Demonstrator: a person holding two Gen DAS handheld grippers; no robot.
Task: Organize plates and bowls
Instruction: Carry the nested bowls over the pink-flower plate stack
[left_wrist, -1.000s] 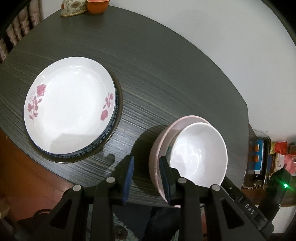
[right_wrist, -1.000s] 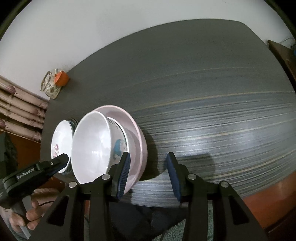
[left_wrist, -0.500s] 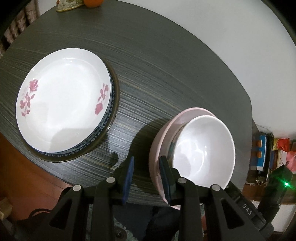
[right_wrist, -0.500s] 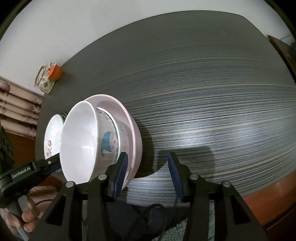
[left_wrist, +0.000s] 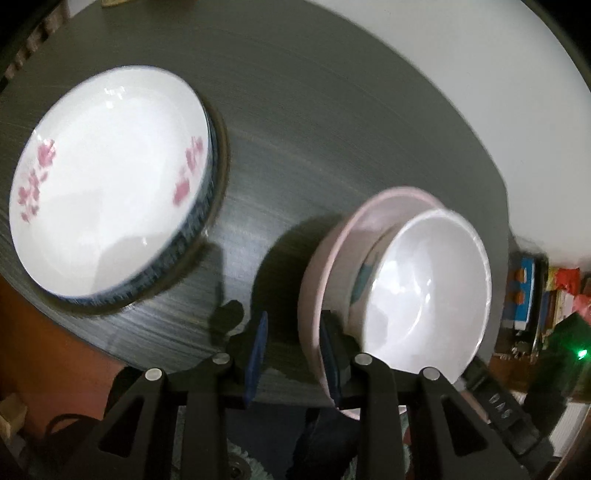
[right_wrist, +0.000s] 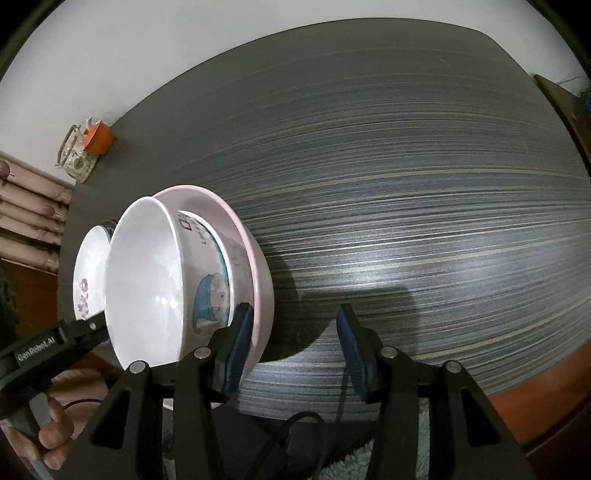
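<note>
A pink bowl (left_wrist: 325, 254) holds a white bowl (left_wrist: 424, 295) with a blue cartoon print; both are lifted and tilted above the dark table (left_wrist: 314, 129). My left gripper (left_wrist: 291, 350) straddles the pink bowl's rim, jaws open around it. My right gripper (right_wrist: 295, 347) is open too, its left finger inside the pink bowl (right_wrist: 258, 266) against the wall, beside the white bowl (right_wrist: 147, 273). A white plate with pink flowers (left_wrist: 107, 184) lies on a blue-rimmed plate at the left.
A glass teapot (right_wrist: 75, 155) and an orange cup (right_wrist: 98, 138) stand at the table's far corner. Shelves with colourful items (left_wrist: 532, 291) are beyond the table's right edge. A rug lies on the floor below.
The bowl stack has risen and tilted further, coming closer to both cameras. The left view blurs with the motion; the plates have shifted left in it.
</note>
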